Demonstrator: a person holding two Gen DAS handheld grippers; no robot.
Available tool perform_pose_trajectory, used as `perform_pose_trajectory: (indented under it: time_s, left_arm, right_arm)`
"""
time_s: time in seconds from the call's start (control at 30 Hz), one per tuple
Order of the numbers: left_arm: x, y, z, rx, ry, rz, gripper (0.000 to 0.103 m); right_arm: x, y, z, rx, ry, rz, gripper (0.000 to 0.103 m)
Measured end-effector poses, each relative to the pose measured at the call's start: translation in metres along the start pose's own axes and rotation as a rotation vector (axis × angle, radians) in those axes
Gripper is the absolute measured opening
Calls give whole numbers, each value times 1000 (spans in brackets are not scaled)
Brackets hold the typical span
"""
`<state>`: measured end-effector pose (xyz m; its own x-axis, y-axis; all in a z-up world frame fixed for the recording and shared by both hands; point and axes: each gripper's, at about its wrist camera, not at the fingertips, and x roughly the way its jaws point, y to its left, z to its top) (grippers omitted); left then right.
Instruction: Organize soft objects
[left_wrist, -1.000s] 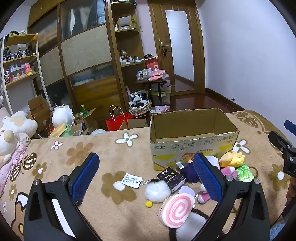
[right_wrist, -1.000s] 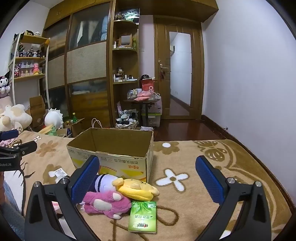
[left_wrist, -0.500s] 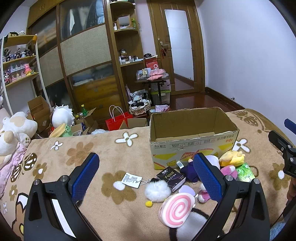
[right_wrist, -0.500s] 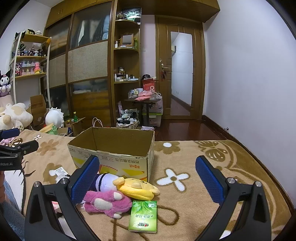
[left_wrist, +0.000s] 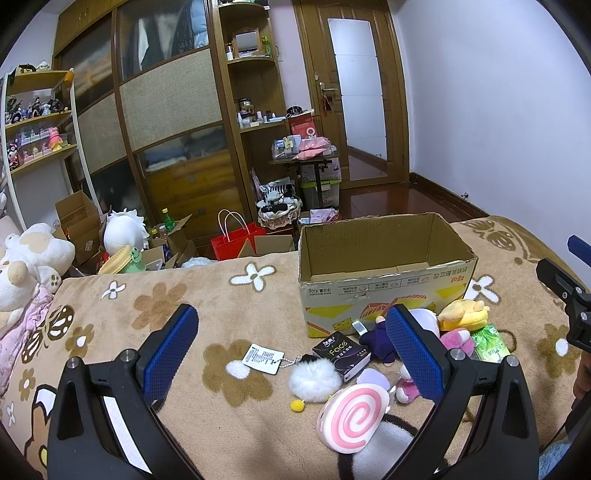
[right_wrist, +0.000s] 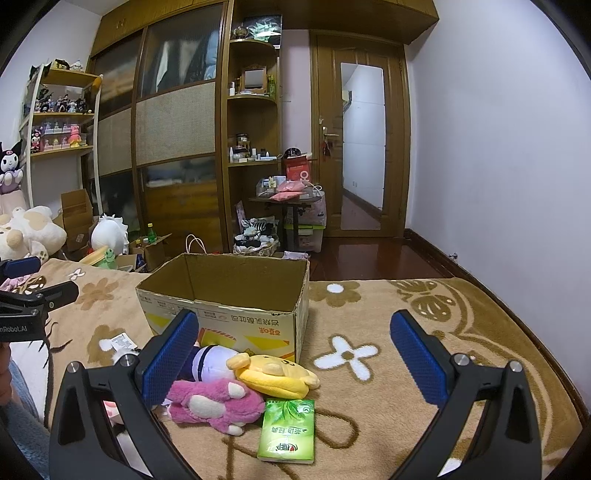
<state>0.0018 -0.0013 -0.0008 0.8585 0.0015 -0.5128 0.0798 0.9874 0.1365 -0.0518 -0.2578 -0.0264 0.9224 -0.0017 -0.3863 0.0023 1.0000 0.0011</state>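
Blanket bare right of box.

The right gripper hovers wide open over the floral blanket. A pink plush, yellow plush and green tissue pack lie just before the open cardboard box.

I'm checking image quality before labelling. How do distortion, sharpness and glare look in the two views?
Left wrist view: strong fisheye bending of the wardrobe and door, dark corner vignette, cardboard box sharp. Right wrist view: same curvature and vignette, green tissue pack print crisp, mild sheen on the wooden floor, no motion blur.
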Motion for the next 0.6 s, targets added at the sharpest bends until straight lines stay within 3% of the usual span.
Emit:
perform_pose_trajectory:
  time_s: [0.6]
  left_arm:
    - [0, 0, 0, 2, 2, 2, 101]
  right_arm:
    - [-4, 3, 1, -2, -4, 6, 103]
